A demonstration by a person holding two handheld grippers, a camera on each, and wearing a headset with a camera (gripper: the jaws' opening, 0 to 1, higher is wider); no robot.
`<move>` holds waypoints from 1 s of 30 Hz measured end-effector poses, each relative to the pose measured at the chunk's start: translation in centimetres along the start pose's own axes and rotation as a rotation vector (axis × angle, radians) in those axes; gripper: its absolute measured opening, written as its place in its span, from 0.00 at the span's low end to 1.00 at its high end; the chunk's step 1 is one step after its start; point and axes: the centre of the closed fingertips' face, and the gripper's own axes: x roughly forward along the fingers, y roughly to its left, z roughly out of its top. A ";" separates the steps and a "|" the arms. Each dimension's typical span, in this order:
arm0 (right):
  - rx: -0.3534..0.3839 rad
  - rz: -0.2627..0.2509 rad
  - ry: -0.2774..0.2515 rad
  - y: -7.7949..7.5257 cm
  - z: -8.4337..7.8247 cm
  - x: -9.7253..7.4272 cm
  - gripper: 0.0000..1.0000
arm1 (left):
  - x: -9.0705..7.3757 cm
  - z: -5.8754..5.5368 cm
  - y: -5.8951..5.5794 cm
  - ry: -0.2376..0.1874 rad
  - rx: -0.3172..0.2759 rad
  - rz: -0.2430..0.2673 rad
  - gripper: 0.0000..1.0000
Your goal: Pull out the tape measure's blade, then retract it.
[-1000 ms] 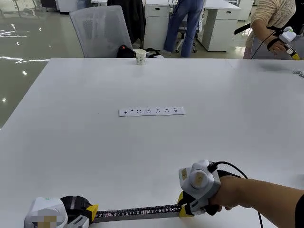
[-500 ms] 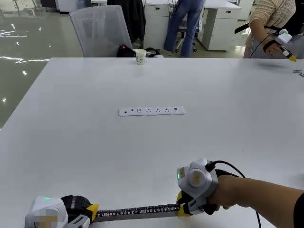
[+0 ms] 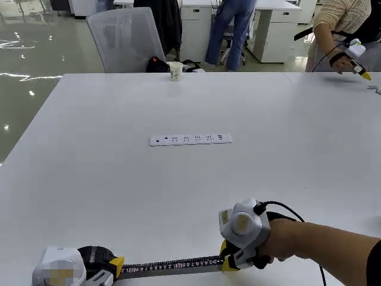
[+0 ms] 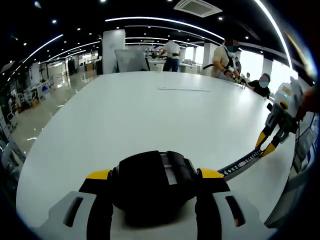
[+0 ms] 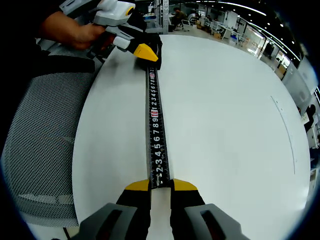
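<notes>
Head view.
- One white table (image 3: 89, 179).
- One power strip (image 3: 190, 139), flat at mid-table.
- One paper cup (image 3: 175, 71), upright near the far edge.
- One grey chair (image 3: 125, 39) behind the table.
- Two of my grippers at the near edge.
- Left gripper (image 3: 107, 267), bottom left, is clamped on the black tape case (image 3: 94, 256).
- Right gripper (image 3: 226, 262) is well apart from it, pinched on the free end of the blade (image 3: 172, 266).
- The blade lies drawn out along the table edge between the two grippers.
- My right hand (image 3: 280, 241) wraps its handle, forearm coming in from the right, low over the table.
- Two other people past the far edge, one standing (image 3: 232, 24), one at the far right corner (image 3: 333, 24).

Left gripper view.
- Two yellow-tipped jaws, one on each side of the case (image 4: 152, 182), touching it and holding it tight on the table.
- My left gripper (image 4: 155, 175) points across the table.
- One blade (image 4: 240, 164) runs from the case's right side to the right gripper (image 4: 266, 145), which tilts down onto it.
- One strip (image 4: 183, 89) far off.

Right gripper view.
- Two jaws of my right gripper (image 5: 161, 186) are closed together on the blade (image 5: 154, 120) end, just past its first numerals.
- The blade runs straight to the left gripper (image 5: 142, 50), gripped by my left hand (image 5: 75, 32).
- One mesh chair (image 5: 40, 140) beside the table edge.
</notes>
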 end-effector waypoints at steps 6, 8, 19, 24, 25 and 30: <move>0.005 -0.003 -0.005 0.0 0.1 0.1 0.11 | 0.0 0.0 0.0 0.001 0.001 0.000 0.62; 0.006 0.000 -0.005 0.0 0.2 0.1 0.11 | 0.0 0.0 0.0 0.005 0.001 -0.001 0.62; 0.009 0.006 -0.011 0.0 0.6 0.3 0.11 | 0.1 0.0 0.0 0.013 0.001 -0.002 0.62; 0.010 0.008 -0.017 0.0 0.7 0.4 0.11 | 0.1 0.0 0.1 0.017 -0.002 0.000 0.62; 0.008 0.007 -0.018 0.0 0.7 0.4 0.11 | 0.1 0.0 0.1 0.018 -0.002 0.000 0.62; 0.000 0.004 -0.025 -0.1 0.9 0.4 0.11 | 0.1 -0.1 0.1 0.019 0.000 -0.002 0.62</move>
